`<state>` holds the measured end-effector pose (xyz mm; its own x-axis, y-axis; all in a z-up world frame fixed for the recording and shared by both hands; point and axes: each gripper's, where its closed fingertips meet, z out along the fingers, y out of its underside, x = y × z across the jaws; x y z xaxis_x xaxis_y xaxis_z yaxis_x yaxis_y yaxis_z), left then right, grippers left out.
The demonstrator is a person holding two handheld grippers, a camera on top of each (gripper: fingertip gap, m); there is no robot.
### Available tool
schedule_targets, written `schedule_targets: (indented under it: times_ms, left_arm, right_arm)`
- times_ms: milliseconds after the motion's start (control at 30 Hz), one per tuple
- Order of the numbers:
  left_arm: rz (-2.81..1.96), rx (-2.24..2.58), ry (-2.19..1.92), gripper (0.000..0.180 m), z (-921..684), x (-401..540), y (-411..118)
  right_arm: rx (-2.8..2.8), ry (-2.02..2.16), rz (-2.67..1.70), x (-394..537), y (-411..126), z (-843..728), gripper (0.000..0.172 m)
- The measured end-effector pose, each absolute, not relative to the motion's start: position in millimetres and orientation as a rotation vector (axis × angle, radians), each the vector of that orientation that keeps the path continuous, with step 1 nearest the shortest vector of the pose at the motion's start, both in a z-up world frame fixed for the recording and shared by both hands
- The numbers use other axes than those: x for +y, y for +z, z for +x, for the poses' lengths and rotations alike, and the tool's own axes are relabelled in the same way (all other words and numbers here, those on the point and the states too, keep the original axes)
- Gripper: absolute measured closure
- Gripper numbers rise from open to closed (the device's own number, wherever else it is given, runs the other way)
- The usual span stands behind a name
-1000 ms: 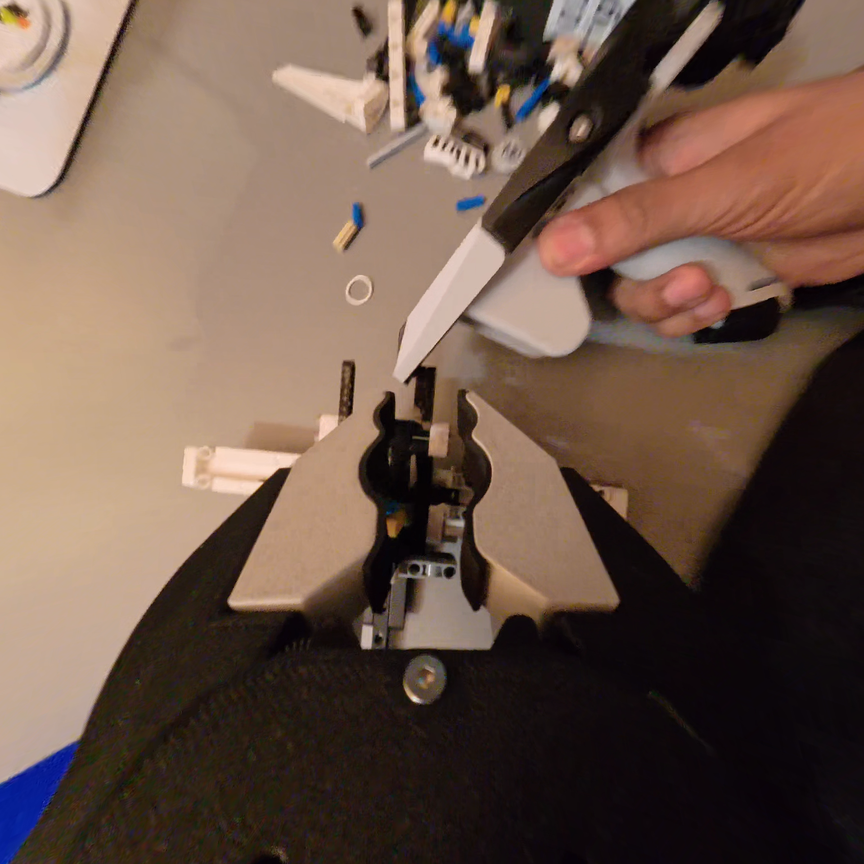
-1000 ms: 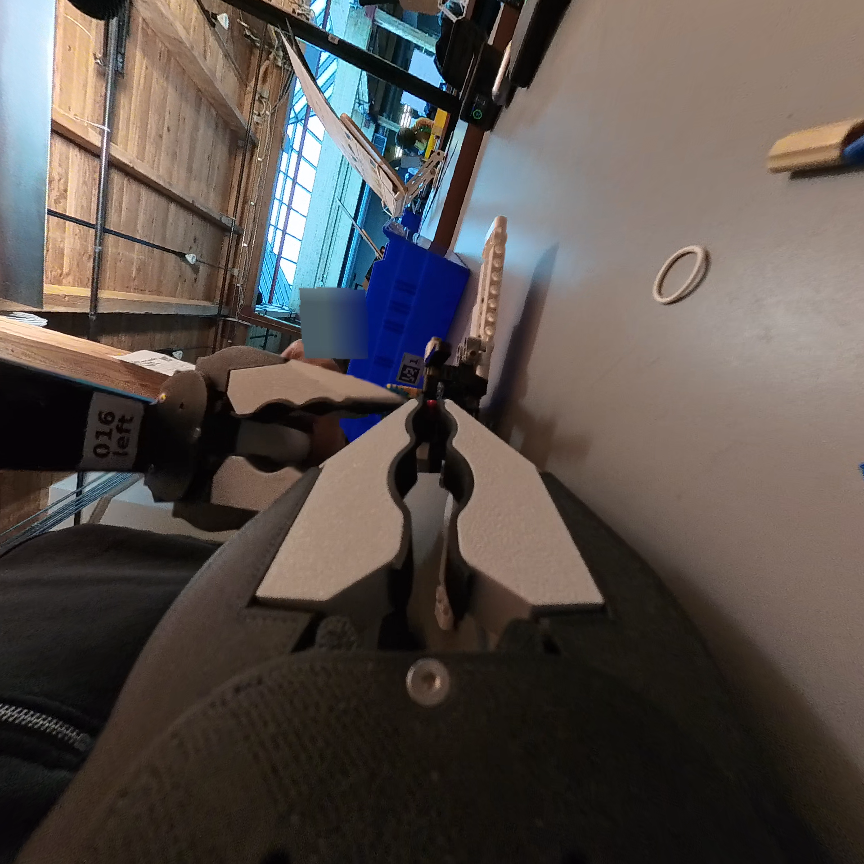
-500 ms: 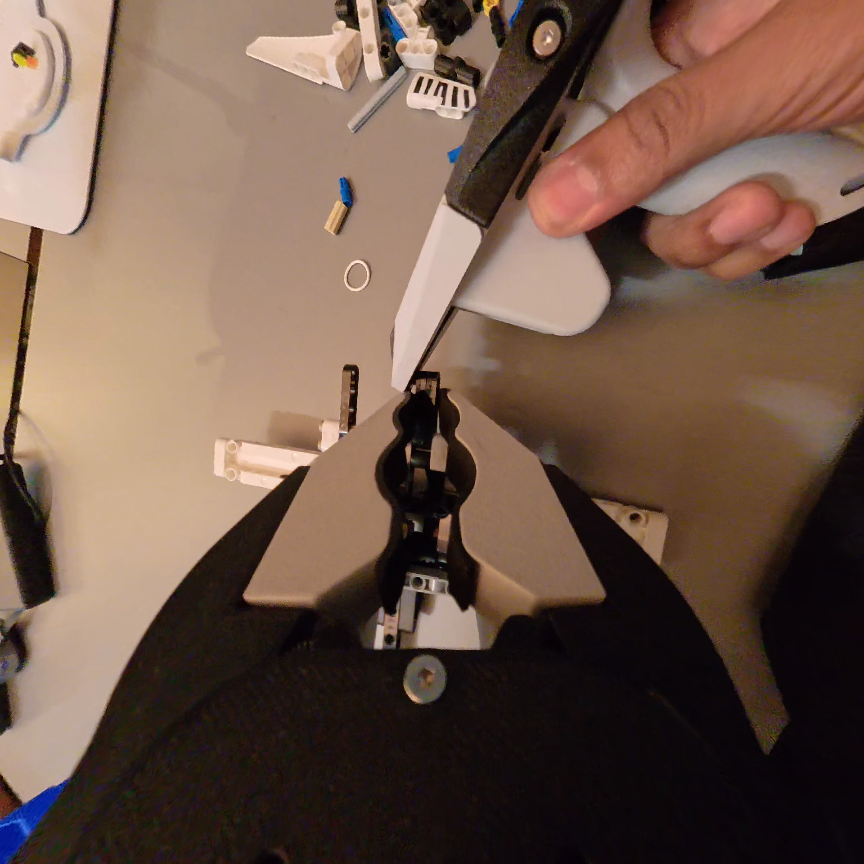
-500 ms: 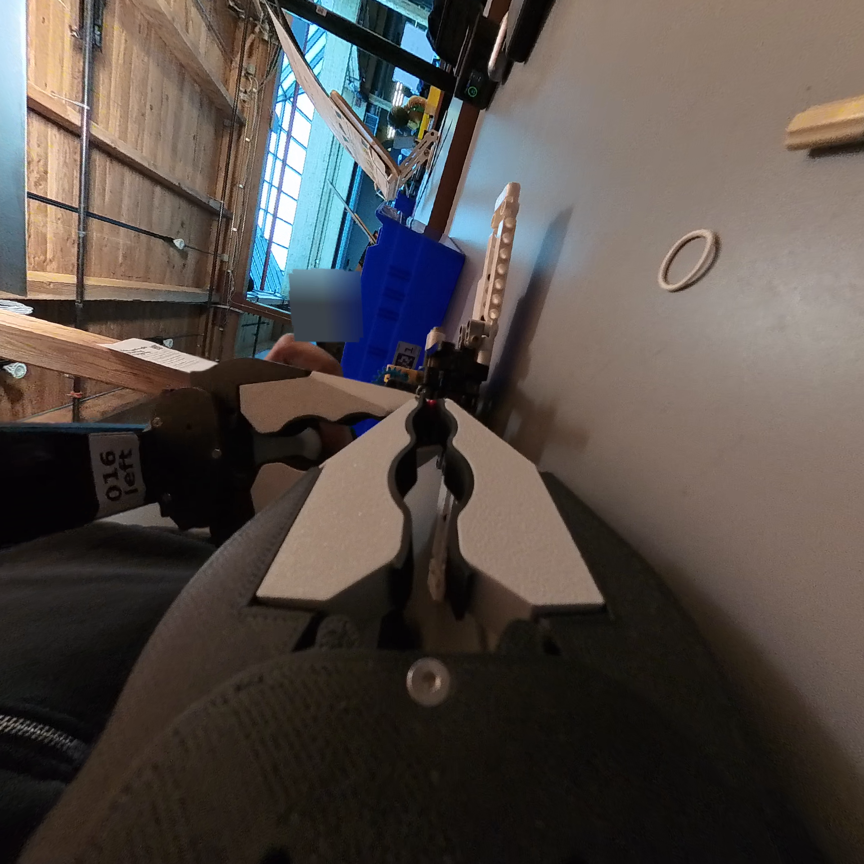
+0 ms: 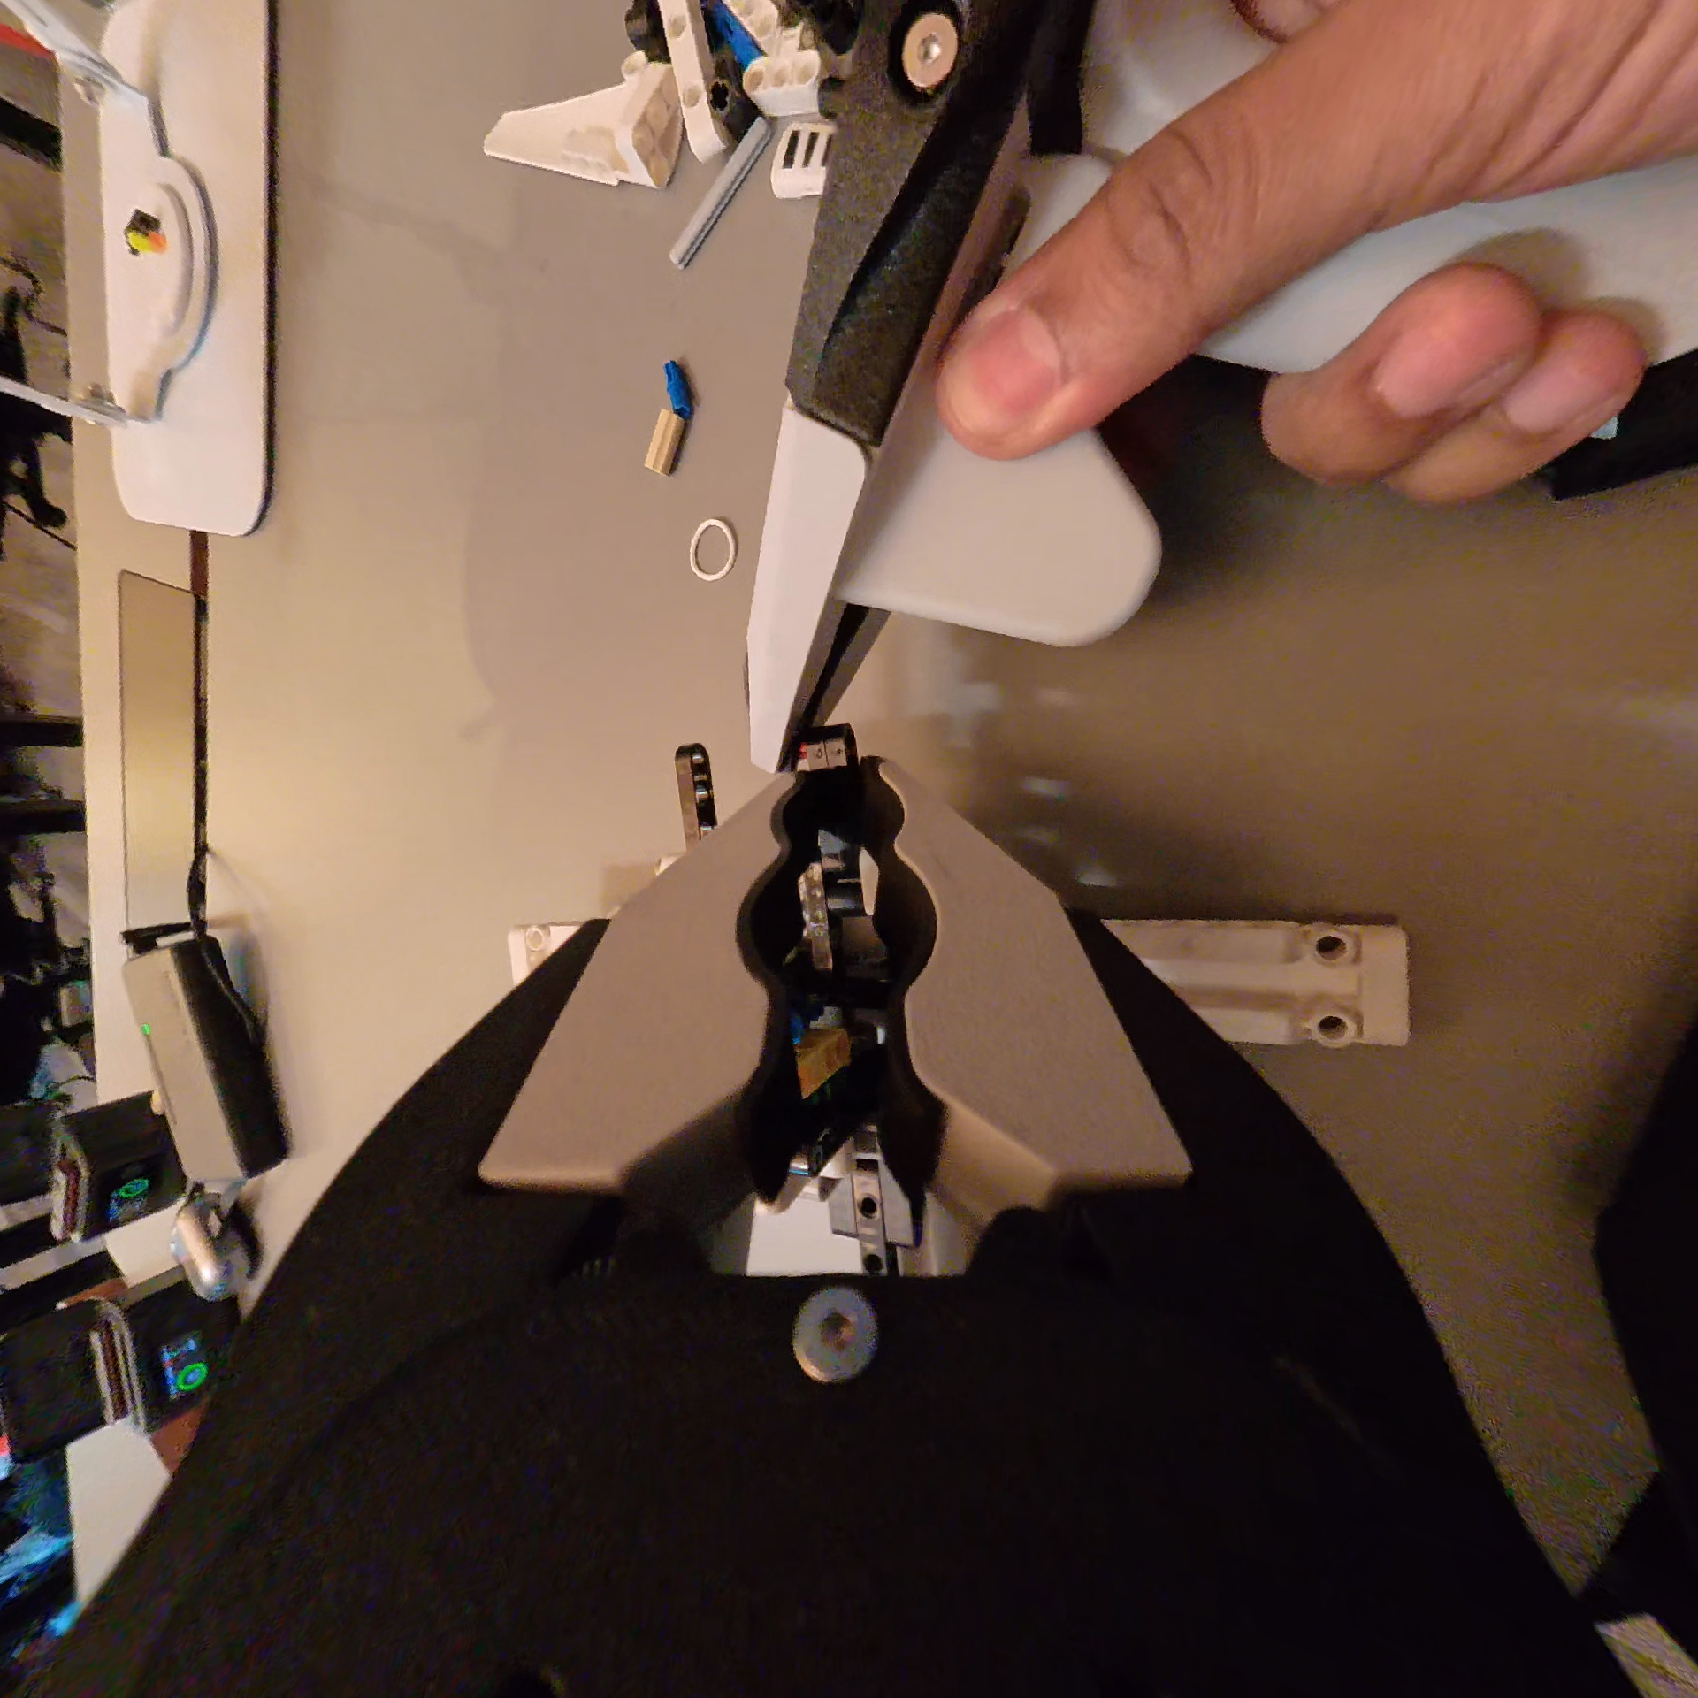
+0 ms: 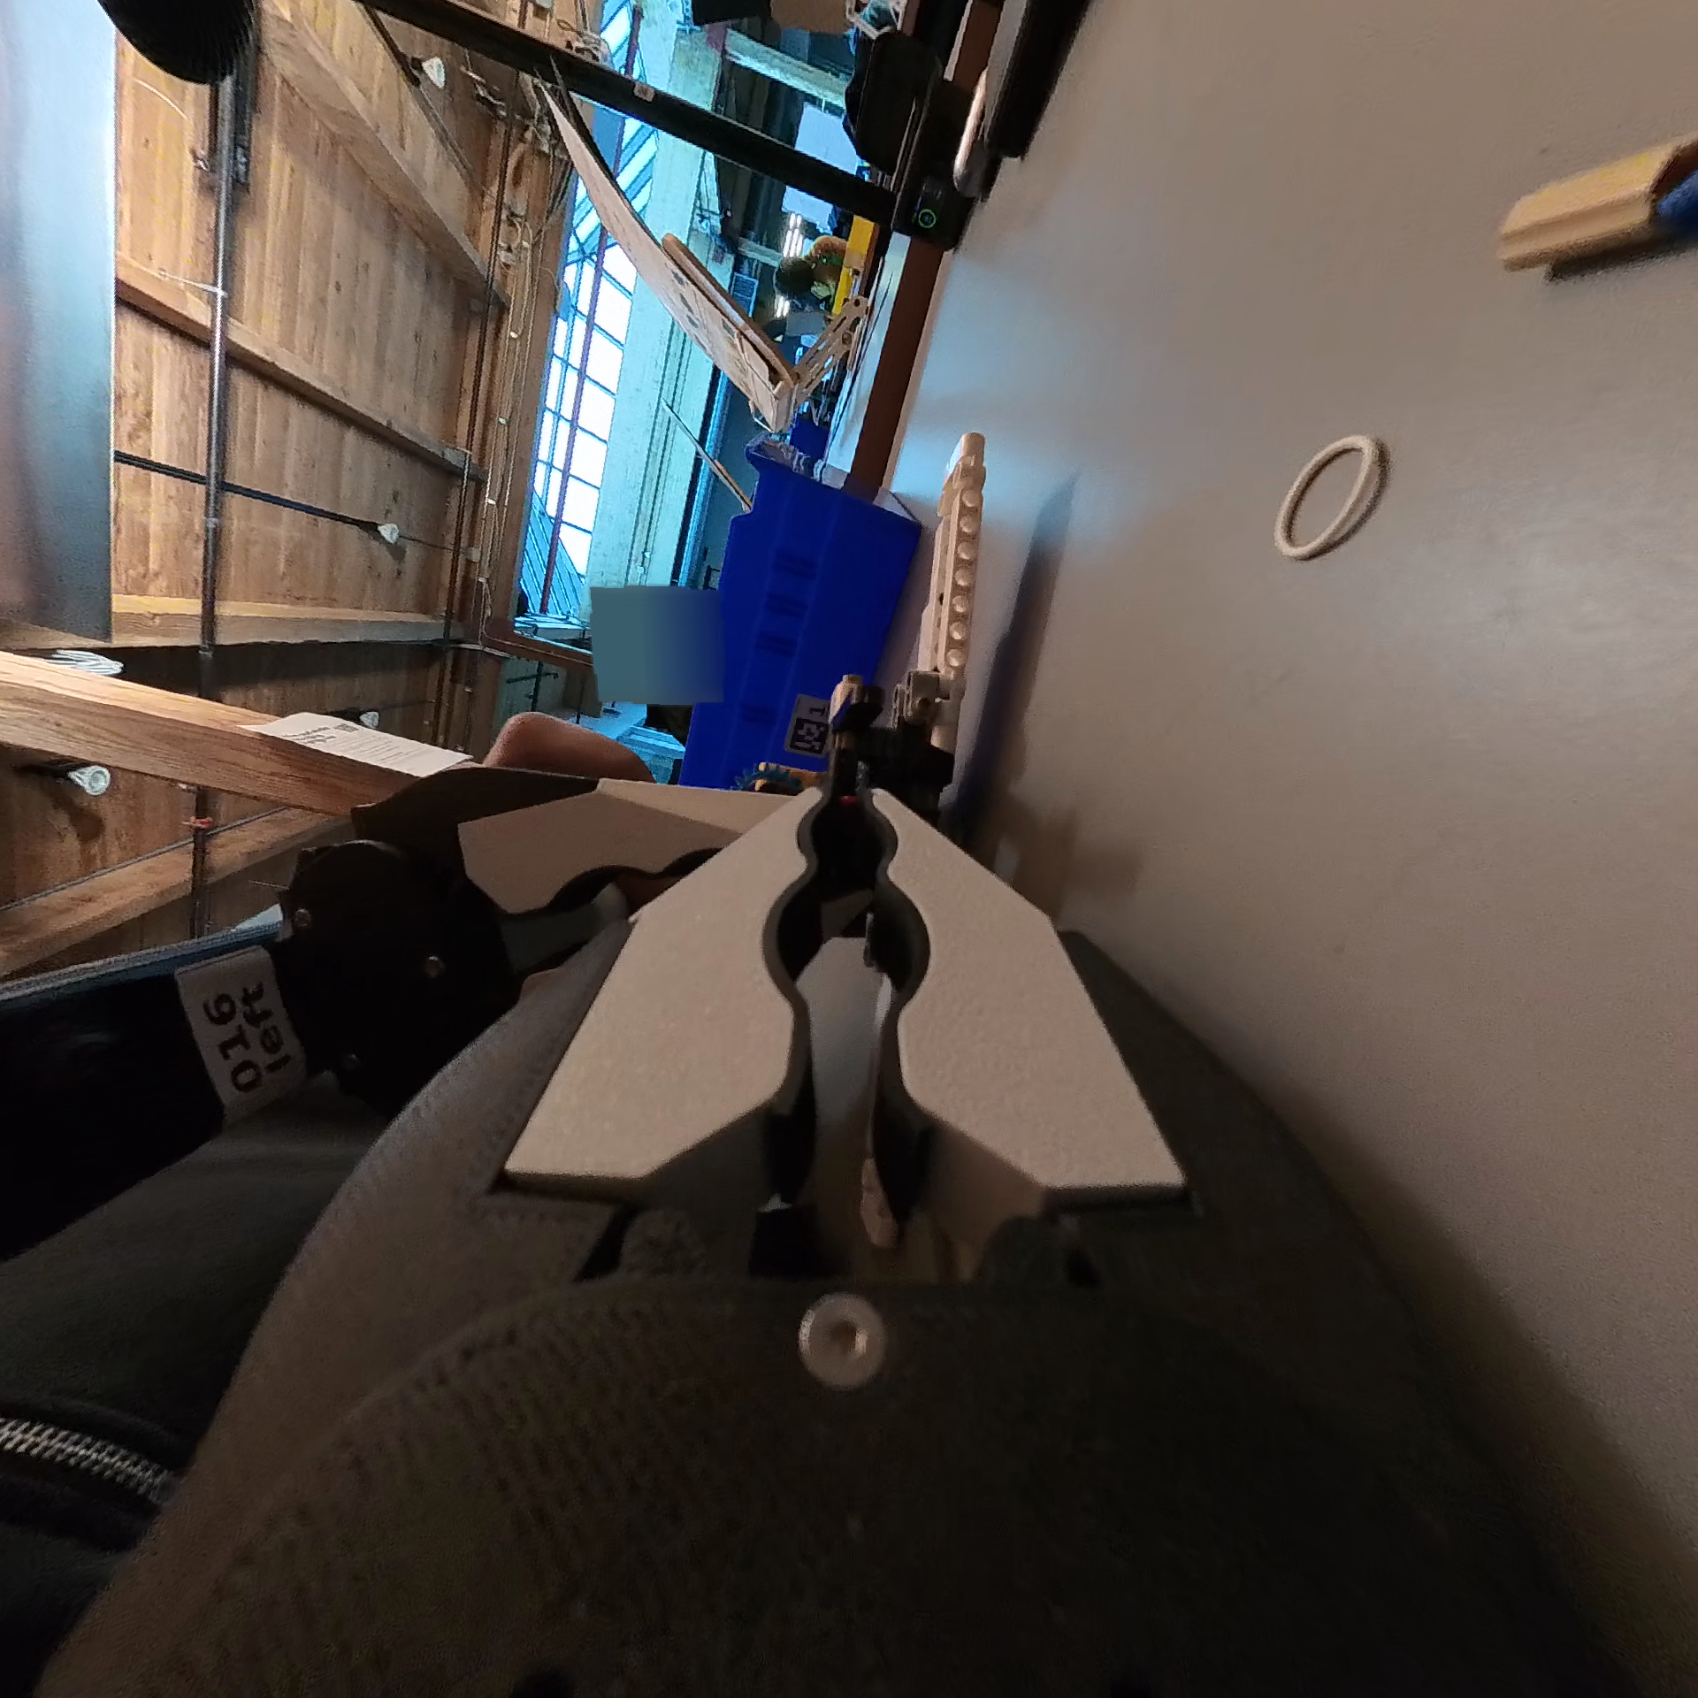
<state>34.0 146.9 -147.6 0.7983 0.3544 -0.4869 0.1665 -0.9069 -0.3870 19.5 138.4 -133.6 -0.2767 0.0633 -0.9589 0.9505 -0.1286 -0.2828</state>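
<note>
Left wrist view: left gripper (image 5: 841,781) clamped on a small black brick assembly (image 5: 832,882) above the grey table (image 5: 459,643) | right gripper (image 5: 767,749), held by a hand (image 5: 1286,276), tips shut against the assembly's black end piece (image 5: 827,749) | nearby: white ring (image 5: 713,549), tan-and-blue pin (image 5: 669,423), loose brick pile (image 5: 698,83), white beam (image 5: 1268,983) | progress: cannot tell.

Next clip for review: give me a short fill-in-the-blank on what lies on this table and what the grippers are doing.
1. The left gripper is closed on a small ____ brick assembly.
2. The thin ring lying on the grey table is ____ in colour.
3. The small blue pin is joined to a ____ piece.
4. The right gripper's fingertips are ____.

Missing words: black; white; tan; shut
</note>
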Motion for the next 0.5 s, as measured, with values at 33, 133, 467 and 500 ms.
schedule_targets:
  times_ms: [33, 133, 467, 500]
  left_arm:
    - [-2.653, -0.380, 0.832, 0.173, 34, 147, -147]
    - [-2.654, -0.351, 0.865, 0.173, 34, 145, -147]
    - [-2.546, -0.393, 0.766, 0.174, 39, 151, -136]
    - [-2.556, -0.397, 0.823, 0.173, 36, 145, -134]
  right_arm:
    - [1.369, -1.499, 1.198, 138, -133, 20, 0.172]
    - [1.343, -1.493, 1.198, 137, -133, 20, 0.172]
    - [1.313, -1.614, 1.252, 147, -126, 2, 0.172]
    - [1.319, -1.623, 1.240, 152, -125, 0, 0.166]
